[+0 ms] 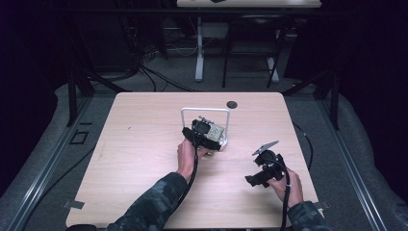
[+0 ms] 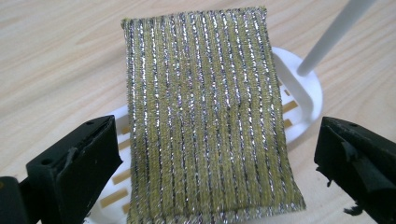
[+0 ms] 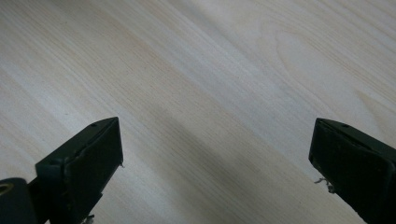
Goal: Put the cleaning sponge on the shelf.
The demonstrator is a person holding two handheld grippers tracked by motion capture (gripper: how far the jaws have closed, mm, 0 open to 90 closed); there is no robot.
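A yellow-green scouring sponge [image 2: 205, 116] with silver threads lies flat on a white slotted dish [image 2: 303, 93]. My left gripper [image 2: 217, 149] hovers over the sponge, open, with one jaw on each side and a small gap to each edge. In the high view the left gripper [image 1: 204, 132] sits over the sponge [image 1: 217, 131] near the table's middle, under a white arched rod [image 1: 204, 110] that rises from the dish [image 1: 224, 143]. My right gripper [image 1: 262, 171] is held to the front right, and in its own view the right gripper [image 3: 217, 149] is open over bare wood.
The light wooden table [image 1: 144, 144] has a dark round hole [image 1: 232, 104] near its far edge. Beyond it stand another desk's legs [image 1: 198, 53], floor cables [image 1: 154, 77] and dark frame struts [image 1: 72, 96].
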